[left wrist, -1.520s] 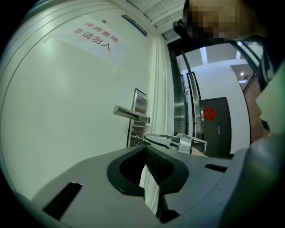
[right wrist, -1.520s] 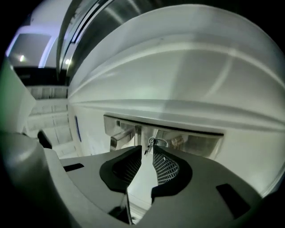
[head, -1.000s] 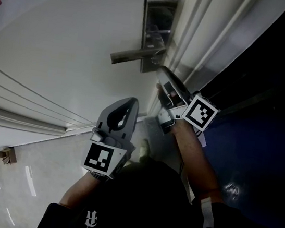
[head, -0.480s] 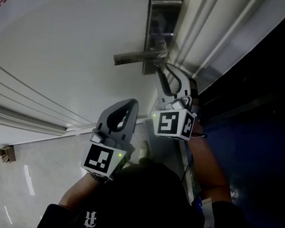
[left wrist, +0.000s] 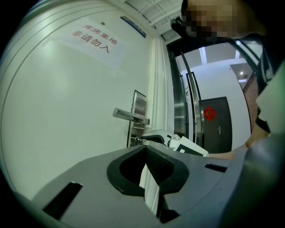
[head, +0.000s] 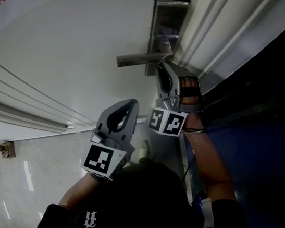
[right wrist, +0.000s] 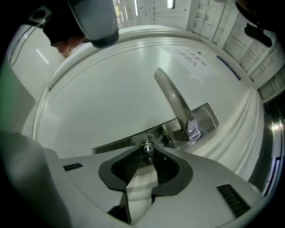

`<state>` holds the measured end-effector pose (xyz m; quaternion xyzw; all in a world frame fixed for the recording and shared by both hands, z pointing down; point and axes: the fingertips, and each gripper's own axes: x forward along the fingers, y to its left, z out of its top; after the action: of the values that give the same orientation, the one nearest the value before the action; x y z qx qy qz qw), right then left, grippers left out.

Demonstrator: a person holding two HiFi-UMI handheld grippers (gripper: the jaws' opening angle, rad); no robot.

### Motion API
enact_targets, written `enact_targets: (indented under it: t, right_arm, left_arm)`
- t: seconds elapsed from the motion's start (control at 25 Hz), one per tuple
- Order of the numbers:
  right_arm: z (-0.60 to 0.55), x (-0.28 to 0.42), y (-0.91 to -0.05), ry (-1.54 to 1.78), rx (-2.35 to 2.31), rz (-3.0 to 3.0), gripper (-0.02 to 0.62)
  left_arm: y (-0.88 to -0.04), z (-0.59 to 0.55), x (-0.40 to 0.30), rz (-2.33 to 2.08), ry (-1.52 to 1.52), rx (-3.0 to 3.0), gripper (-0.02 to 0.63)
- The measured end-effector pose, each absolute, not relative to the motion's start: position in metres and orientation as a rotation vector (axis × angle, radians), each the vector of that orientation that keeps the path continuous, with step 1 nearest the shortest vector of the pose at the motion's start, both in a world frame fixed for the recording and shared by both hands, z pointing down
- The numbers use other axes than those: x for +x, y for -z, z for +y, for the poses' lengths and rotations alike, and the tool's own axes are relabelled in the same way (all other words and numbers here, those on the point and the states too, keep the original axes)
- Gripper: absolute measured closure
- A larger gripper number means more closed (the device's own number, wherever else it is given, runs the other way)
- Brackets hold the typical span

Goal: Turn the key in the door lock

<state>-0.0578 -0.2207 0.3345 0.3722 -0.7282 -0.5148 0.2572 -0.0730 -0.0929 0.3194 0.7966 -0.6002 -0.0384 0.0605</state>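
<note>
Key: a small silver key (right wrist: 148, 148) sits in the keyhole at the near end of the steel lock plate (right wrist: 202, 119). It is just below the root of the lever handle (right wrist: 171, 95).
Right gripper: the right gripper (right wrist: 149, 152) has its jaw tips pinched onto the head of the key, and its ribbed pads spread apart toward the camera. In the head view it reaches up to the near end of the plate, just under the handle, with the person's hand (head: 191, 88) wrapped around its body.
Lever handle: it juts out to the left of the plate, roughly level, and its free end is well clear of the gripper.
Lock plate: it stands upright close to the right edge of the white door (head: 73, 43).
Left gripper: the left gripper (left wrist: 143, 148) has its jaws pressed together with nothing between them. It is nearer and to the left of the right gripper, apart from the door and well short of the lock.
Sign: a pale sign (left wrist: 91, 40) with red characters is on the door's upper left.
</note>
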Motion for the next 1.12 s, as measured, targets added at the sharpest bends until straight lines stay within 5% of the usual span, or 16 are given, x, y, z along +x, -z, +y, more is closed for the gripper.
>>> enact_targets:
  t: [0.56,0.96,1.12]
  right_arm:
    - [-0.229,-0.06,-0.327,1.229,1.069,-2.167,0.561]
    - [-0.235,-0.054,-0.324,0.317,1.273,-2.724,0.572]
    - [-0.239,-0.049,-0.327,-0.354,1.269,-2.953,0.571]
  left_arm:
    - [-0.324,-0.1,-0.078,-1.824,0.119,2.389,0.6]
    - [-0.325,-0.099,-0.08,-1.826,0.113,2.385,0.6]
    - [-0.325,-0.099,-0.08,-1.828,0.11,2.386,0.6]
